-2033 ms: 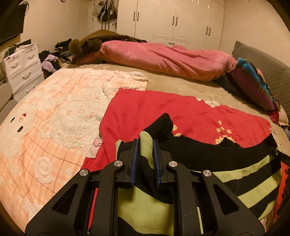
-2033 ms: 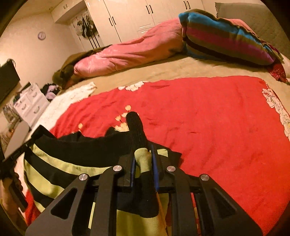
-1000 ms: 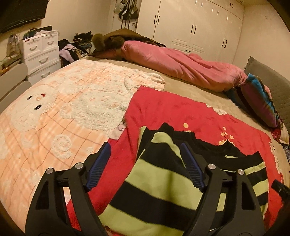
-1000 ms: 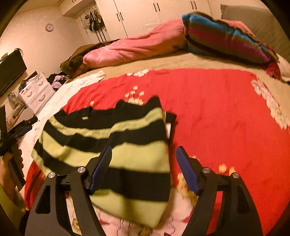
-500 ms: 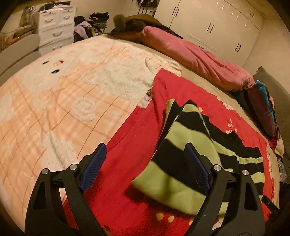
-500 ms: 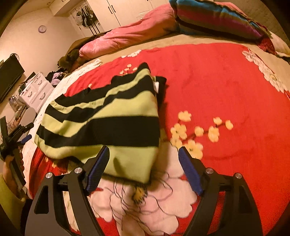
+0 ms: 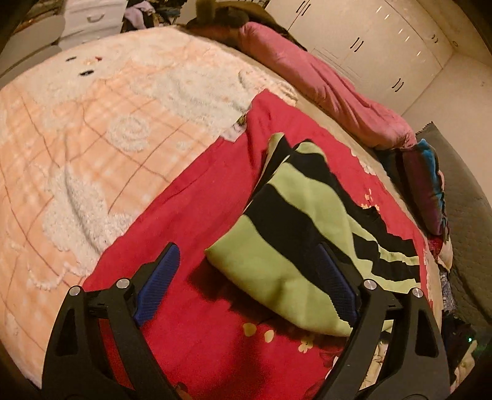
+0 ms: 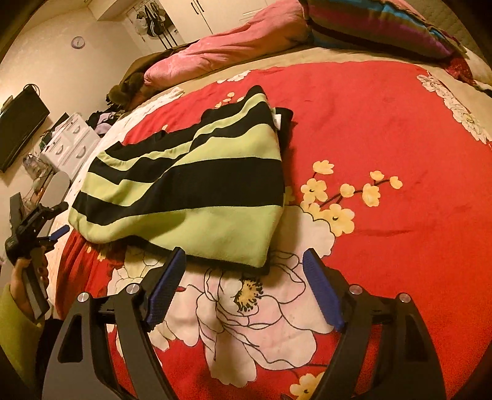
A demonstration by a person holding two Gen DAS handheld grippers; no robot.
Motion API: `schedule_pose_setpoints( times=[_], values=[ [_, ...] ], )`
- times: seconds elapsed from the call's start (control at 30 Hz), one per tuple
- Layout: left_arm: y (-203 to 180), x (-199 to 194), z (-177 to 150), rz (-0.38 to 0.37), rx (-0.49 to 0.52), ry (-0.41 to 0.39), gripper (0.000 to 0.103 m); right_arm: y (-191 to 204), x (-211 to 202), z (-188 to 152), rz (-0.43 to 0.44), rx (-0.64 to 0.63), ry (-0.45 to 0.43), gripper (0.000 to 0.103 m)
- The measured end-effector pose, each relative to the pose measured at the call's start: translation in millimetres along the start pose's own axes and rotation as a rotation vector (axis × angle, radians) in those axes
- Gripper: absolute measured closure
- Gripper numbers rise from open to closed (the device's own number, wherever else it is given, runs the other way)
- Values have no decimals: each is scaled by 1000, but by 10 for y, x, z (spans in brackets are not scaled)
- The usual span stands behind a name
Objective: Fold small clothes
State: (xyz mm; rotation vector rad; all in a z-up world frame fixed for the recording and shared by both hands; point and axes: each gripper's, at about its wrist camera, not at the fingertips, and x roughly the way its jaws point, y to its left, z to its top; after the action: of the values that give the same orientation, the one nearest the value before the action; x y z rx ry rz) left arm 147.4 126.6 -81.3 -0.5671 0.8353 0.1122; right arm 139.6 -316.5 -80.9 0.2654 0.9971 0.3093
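Note:
A green and black striped garment (image 7: 295, 197) lies folded on the red floral blanket (image 7: 196, 209). My left gripper (image 7: 246, 249) hangs open at its near left corner; the corner shows between the jaws, and the pads do not press on it. In the right wrist view the same garment (image 8: 200, 184) lies just beyond my right gripper (image 8: 243, 251), which is open with only the blanket (image 8: 384, 129) and the garment's near edge between its fingers. The left gripper (image 8: 58, 230) shows there at far left, held by a hand (image 8: 27, 267).
A peach and white fleece blanket (image 7: 92, 129) covers the bed's left half. A rolled pink quilt (image 7: 323, 83) and a striped pillow (image 8: 378, 24) lie at the far side. White drawers (image 8: 70, 144) and a dark screen (image 8: 18, 129) stand by the wall.
Both grippers were shut on the garment's folded-over part two seconds ago; both have opened and let go. The garment now lies folded, and both grippers have drawn back and sunk.

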Motion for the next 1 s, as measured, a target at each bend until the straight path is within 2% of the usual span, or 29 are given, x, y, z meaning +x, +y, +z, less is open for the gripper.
schedule_pose_setpoints(
  times=[0.07, 0.17, 0.3, 0.33, 0.37, 0.4, 0.43, 0.47, 0.5, 0.53, 0.57, 0.6, 0.67, 0.8, 0.83, 0.9, 0.93, 1.0],
  values=[
    [22, 51, -16, 7, -3, 14, 23, -21, 19, 25, 16, 15, -3, 29],
    [53, 147, -67, -41, -48, 59, 23, -70, 74, 89, 28, 26, -7, 30],
    [4, 288, -133, -56, -47, 105, 26, -119, 172, 151, 41, 32, 2, 35],
    [-8, 332, -137, -68, -50, 114, 44, -118, 185, 161, 46, 30, 0, 36],
    [-24, 372, -146, -78, -48, 128, 67, -107, 197, 170, 51, 26, 0, 36],
    [-49, 414, -162, -62, -39, 139, 73, -90, 212, 176, 57, 18, 2, 38],
    [-58, 425, -167, -48, -31, 139, 85, -74, 228, 181, 60, 13, 4, 41],
    [-59, 418, -161, -47, -27, 132, 94, -56, 241, 185, 64, 7, 9, 53],
    [-44, 377, -133, -58, -35, 112, 95, -35, 255, 191, 75, 0, 18, 68],
    [-15, 321, -98, -71, -47, 85, 101, -14, 258, 200, 78, -4, 22, 75],
    [15, 261, -52, -88, -59, 48, 101, 4, 244, 212, 77, -9, 19, 87],
    [41, 204, 2, -99, -67, 15, 101, 27, 221, 222, 78, -15, 12, 91],
    [32, 213, 46, -79, -50, 4, 101, 47, 178, 234, 67, -22, -1, 91],
    [27, 364, -29, 16, -12, 65, 96, -7, 332, 187, -7, 6, 86, 90],
    [42, 366, -39, 22, -15, 71, 93, -29, 354, 179, -8, 24, 94, 89],
    [107, 344, -48, 39, -28, 71, 81, -68, 346, 159, -34, 50, 92, 75],
    [148, 318, -47, 53, -38, 61, 76, -79, 330, 150, -43, 56, 89, 72],
    [235, 249, -27, 45, -64, 41, 76, -109, 255, 151, -54, 77, 76, 63]
  ],
)
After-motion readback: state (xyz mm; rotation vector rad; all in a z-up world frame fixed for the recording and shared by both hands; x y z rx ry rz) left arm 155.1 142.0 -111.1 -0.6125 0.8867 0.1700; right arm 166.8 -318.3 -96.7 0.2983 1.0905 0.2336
